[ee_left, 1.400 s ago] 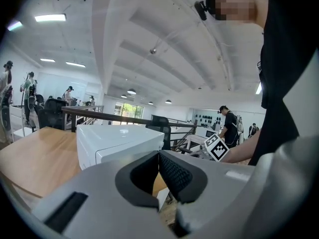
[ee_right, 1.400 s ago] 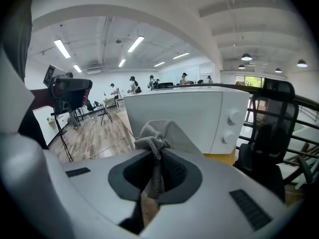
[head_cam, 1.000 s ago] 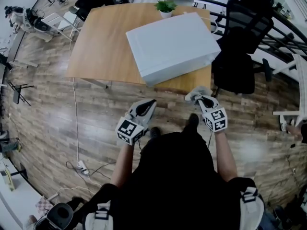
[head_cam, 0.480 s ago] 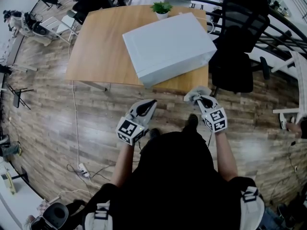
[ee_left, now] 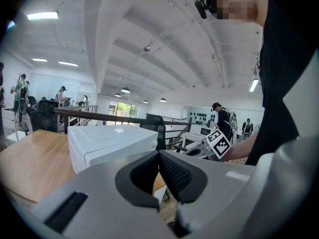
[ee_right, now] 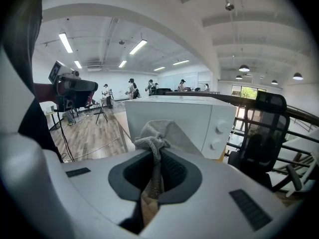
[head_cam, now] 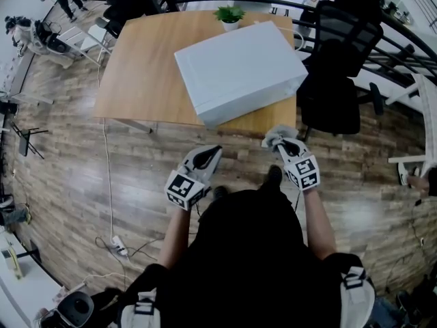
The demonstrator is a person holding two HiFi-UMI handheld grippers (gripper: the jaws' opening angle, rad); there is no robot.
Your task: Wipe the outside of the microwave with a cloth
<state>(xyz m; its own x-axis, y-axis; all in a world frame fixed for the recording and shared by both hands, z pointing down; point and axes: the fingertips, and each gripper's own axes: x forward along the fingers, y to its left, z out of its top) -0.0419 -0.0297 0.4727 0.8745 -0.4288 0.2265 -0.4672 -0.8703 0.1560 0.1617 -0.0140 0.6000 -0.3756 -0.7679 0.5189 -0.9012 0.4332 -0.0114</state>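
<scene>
Facing a white microwave (head_cam: pixel 239 63) set toward 2 o'clock on the wooden tabletop (head_cam: pixel 147 67), with a potted plant (head_cam: pixel 230 14) just behind it at 12. Pinching a bunched grey cloth (ee_right: pixel 154 136) tight between the right gripper (head_cam: pixel 280 141) fingers, at 5 o'clock from the microwave and apart from it. Holding the left gripper (head_cam: pixel 216 149) at 7 o'clock, fingers (ee_left: pixel 174 171) pressed together on nothing.

One white box-shaped microwave (head_cam: pixel 239 63), one crumpled grey cloth (head_cam: pixel 283 131), one green potted plant (head_cam: pixel 230 14), one wooden table (head_cam: pixel 143 67), two grippers: left gripper (head_cam: pixel 217 147), right gripper (head_cam: pixel 279 141).
</scene>
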